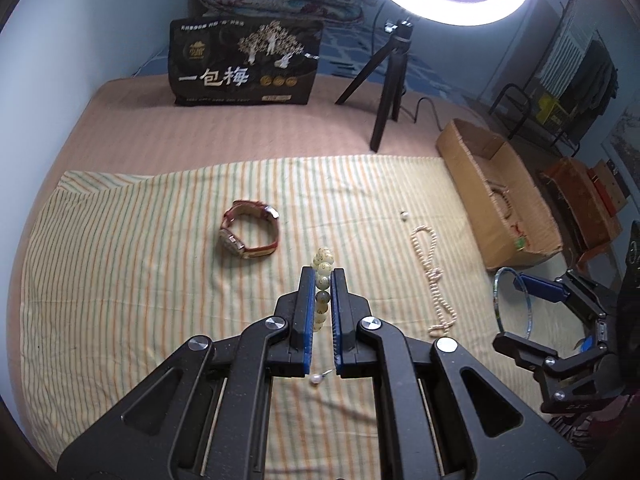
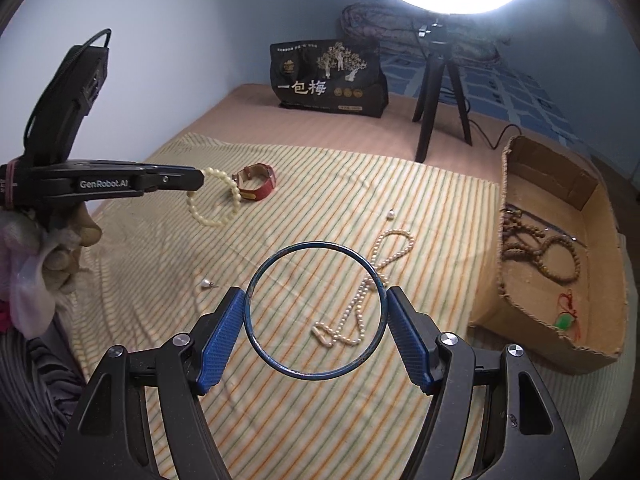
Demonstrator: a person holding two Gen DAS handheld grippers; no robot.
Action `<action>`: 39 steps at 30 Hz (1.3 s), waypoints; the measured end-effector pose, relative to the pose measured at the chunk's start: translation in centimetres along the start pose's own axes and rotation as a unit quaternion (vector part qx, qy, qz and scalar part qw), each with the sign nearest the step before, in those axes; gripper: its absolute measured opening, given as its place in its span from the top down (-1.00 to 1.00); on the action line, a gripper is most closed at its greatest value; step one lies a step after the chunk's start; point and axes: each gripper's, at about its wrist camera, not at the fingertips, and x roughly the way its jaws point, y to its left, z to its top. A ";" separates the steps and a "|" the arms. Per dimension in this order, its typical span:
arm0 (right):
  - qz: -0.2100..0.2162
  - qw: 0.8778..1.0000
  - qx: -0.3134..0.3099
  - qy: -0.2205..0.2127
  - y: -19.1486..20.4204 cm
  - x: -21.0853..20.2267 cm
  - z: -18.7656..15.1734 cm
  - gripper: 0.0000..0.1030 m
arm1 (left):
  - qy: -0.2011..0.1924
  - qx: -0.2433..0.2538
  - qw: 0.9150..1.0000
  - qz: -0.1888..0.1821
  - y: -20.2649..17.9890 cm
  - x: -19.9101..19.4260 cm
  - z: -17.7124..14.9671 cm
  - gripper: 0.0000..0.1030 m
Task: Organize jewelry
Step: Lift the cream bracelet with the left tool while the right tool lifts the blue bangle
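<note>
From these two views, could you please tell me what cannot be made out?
- Cardboard box: left wrist view, its near wall hides most contents.
- Watch face: right wrist view, turned away.
- Small pearl piece: too small to identify.
- Bag small print: unreadable.

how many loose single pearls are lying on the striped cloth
2. One pearl, on a short pin, lies near the front left of the striped cloth; another pearl lies farther back, beyond the pearl necklace. More may be hidden.
</note>
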 end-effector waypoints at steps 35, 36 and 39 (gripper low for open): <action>-0.131 0.987 0.084 -0.031 -15.4 -5.9 3.8 -0.38 | -0.065 0.094 0.989 -0.096 -17.7 3.3 8.9 0.90; -0.132 0.987 0.086 -0.029 -15.8 -5.8 3.8 -0.38 | -0.065 0.094 0.989 -0.096 -18.1 3.8 9.3 0.90; -0.140 0.986 0.086 -0.024 -16.7 -5.4 3.8 -0.38 | -0.062 0.091 0.989 -0.102 -19.0 5.2 10.3 0.90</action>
